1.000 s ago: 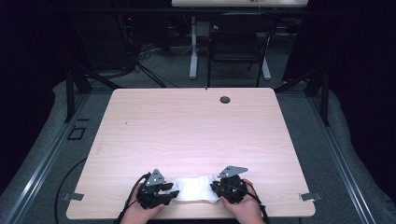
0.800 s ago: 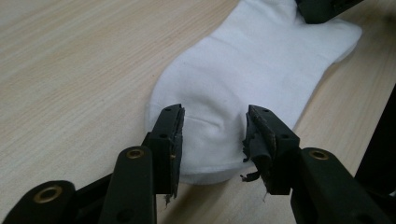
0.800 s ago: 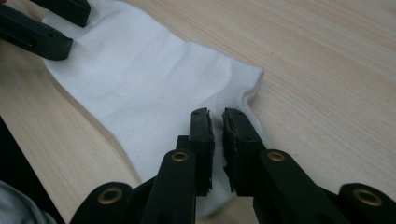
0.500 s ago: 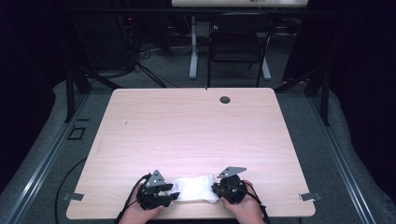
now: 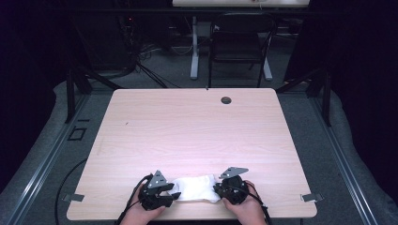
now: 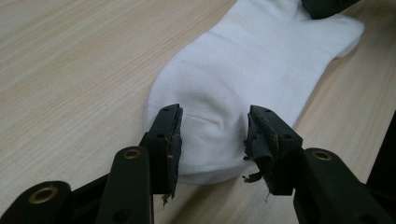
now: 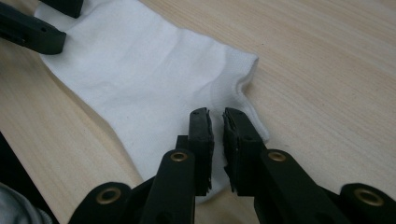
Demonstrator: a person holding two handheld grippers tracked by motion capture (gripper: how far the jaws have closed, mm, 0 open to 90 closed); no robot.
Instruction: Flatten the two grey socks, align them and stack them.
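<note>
Down at the near edge of the table (image 5: 197, 126), the left gripper (image 6: 214, 135) has just been opening, its jaws apart around the toe of the white sock (image 6: 243, 74); the right gripper (image 7: 217, 128) is pinched on the sock's other end.

On my screen the soft cotton sock (image 5: 195, 188) is plain white all over, with no stripe or print, only a faint grey shading along its creases. Under it the flat wooden worktop (image 5: 197, 131) is pale beige with fine, slightly darker grain lines running across, and one small dark round plug (image 5: 226, 100) near its far edge. My left tool (image 6: 214, 135) and right tool (image 7: 217, 140) are matt black, with brass-coloured rings at their pivots. The floor (image 5: 300, 117) around is dark grey.
</note>
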